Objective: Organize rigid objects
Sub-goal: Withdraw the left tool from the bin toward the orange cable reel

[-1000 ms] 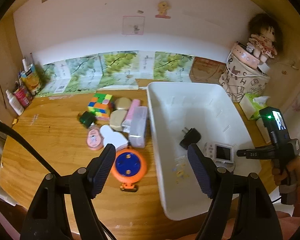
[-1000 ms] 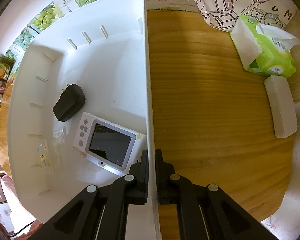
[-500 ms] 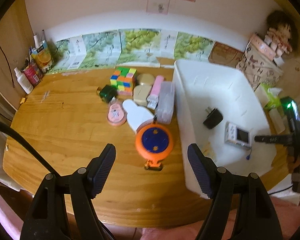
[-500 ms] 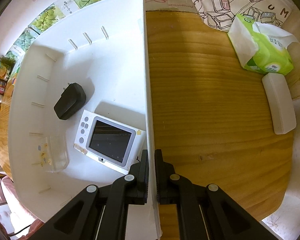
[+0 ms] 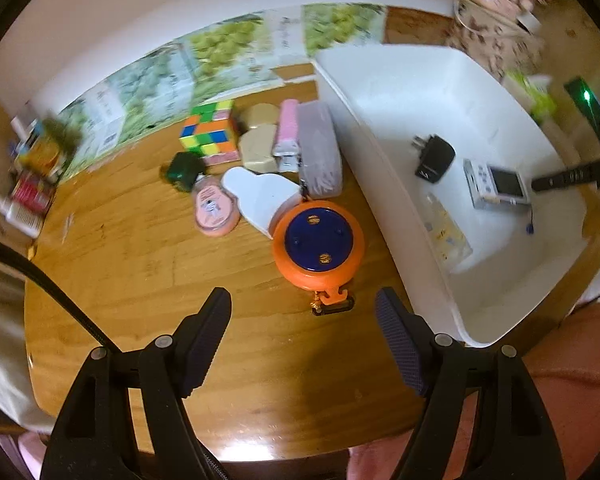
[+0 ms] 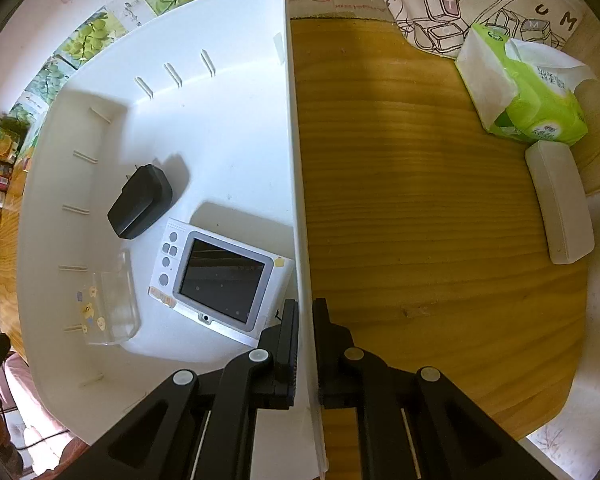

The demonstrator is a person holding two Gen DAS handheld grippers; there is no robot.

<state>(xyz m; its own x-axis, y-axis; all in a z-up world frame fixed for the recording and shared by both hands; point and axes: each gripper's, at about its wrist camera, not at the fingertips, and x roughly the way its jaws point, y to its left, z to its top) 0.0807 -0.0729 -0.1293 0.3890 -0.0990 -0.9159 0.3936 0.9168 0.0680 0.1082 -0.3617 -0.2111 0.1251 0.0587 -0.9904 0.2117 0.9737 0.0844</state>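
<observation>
A white bin (image 5: pixel 380 92) (image 6: pixel 220 32) stands on the right of the wooden table. In it lie a black charger (image 6: pixel 140 202) (image 5: pixel 434 159), a white handheld screen device (image 6: pixel 220 276) (image 5: pixel 496 188) and a clear sticker case (image 6: pixel 108 300). My right gripper (image 6: pixel 306 312) is shut on the bin's right wall. My left gripper (image 5: pixel 303 308) is open and empty above the table, just short of an orange and blue reel (image 5: pixel 318 246). Behind the reel lie a white heart box (image 5: pixel 260 196), a pink round tin (image 5: pixel 214 210), a colour cube (image 5: pixel 212 132) and several small cases.
A green tissue pack (image 6: pixel 528 92), a white case (image 6: pixel 560 200) and a printed bag (image 6: pixel 480 0) lie right of the bin. Bottles and packets (image 5: pixel 28 184) stand at the table's far left. The table's front edge (image 5: pixel 284 452) is close below my left gripper.
My left gripper has swung left and down, off the bin and toward the orange reel, staying open. My right gripper still holds the bin wall; the clear case has appeared in the bin.
</observation>
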